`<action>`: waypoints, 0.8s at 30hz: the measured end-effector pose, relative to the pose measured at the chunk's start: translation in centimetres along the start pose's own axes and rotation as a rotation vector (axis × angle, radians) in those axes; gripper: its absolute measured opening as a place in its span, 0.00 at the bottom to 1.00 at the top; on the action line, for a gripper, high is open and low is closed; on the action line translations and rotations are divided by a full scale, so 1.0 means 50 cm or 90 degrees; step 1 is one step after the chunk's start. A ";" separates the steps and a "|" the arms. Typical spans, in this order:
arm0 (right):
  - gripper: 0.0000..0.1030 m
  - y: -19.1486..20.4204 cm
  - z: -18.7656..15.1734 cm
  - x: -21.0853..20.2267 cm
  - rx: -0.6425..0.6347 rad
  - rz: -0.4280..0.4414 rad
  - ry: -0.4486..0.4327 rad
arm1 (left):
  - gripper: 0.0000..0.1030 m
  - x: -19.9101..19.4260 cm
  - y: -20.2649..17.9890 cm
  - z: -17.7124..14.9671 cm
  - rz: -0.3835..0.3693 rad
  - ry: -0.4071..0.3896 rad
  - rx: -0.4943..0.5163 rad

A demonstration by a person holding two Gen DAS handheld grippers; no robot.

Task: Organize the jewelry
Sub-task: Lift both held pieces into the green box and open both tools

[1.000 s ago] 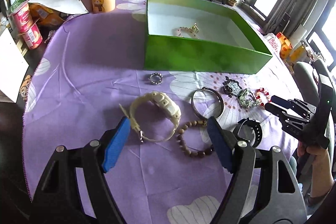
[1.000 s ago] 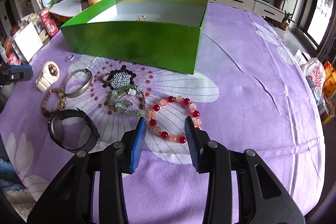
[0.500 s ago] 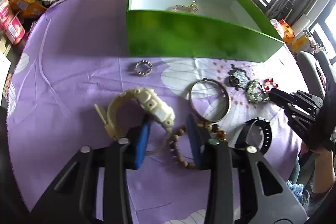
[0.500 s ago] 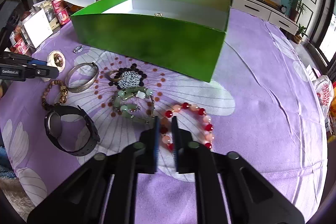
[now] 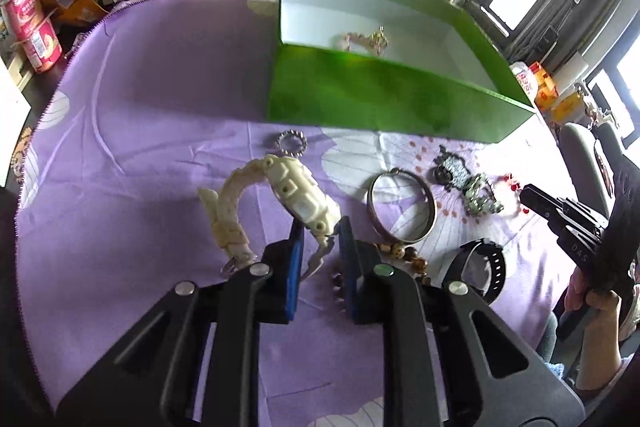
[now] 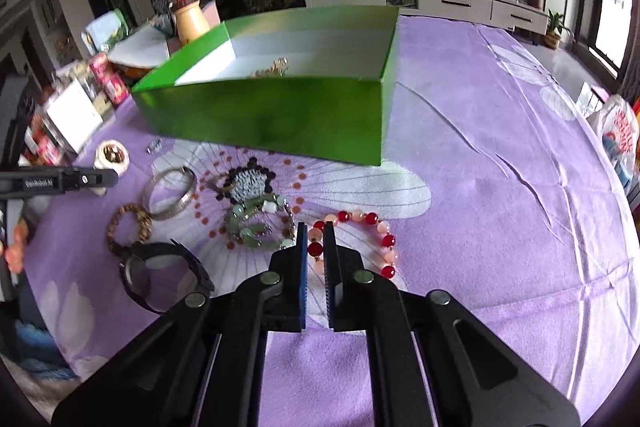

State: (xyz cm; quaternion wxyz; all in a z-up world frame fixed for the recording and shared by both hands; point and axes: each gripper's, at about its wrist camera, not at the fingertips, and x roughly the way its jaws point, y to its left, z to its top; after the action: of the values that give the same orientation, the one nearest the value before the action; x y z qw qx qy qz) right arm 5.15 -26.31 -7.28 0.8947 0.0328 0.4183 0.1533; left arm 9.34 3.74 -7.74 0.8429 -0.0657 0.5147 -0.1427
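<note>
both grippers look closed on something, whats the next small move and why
Probably lift both and carry them toward the green box. The left gripper is shut on the cream watch, the right gripper on the red bead bracelet, and the box sits open just beyond.

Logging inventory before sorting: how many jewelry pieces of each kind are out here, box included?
Watches: 2 (cream watch, black watch)
Bead bracelets: 3 (wooden bracelet, red bracelet, green bracelet)
Silver bangle: 1
Silver ring: 1
Black-and-white beaded piece: 1
Gold-toned piece in green box: 1
Total: 9
</note>
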 end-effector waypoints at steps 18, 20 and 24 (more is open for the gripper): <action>0.07 -0.011 0.069 -0.099 0.091 0.121 -0.096 | 0.17 -0.100 0.001 0.047 -0.050 -0.077 -0.017; 0.07 -0.006 0.082 -0.104 0.084 0.122 -0.106 | 0.17 -0.105 -0.002 0.062 -0.049 -0.083 -0.014; 0.07 0.002 0.113 -0.114 0.065 0.116 -0.129 | 0.17 -0.113 -0.006 0.087 -0.063 -0.094 -0.018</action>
State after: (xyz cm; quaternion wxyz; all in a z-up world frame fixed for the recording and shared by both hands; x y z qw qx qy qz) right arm 5.97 -27.54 0.61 0.9119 0.1318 0.3283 0.2082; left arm 10.74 5.04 -0.85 0.8693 -0.1130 0.4495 -0.1717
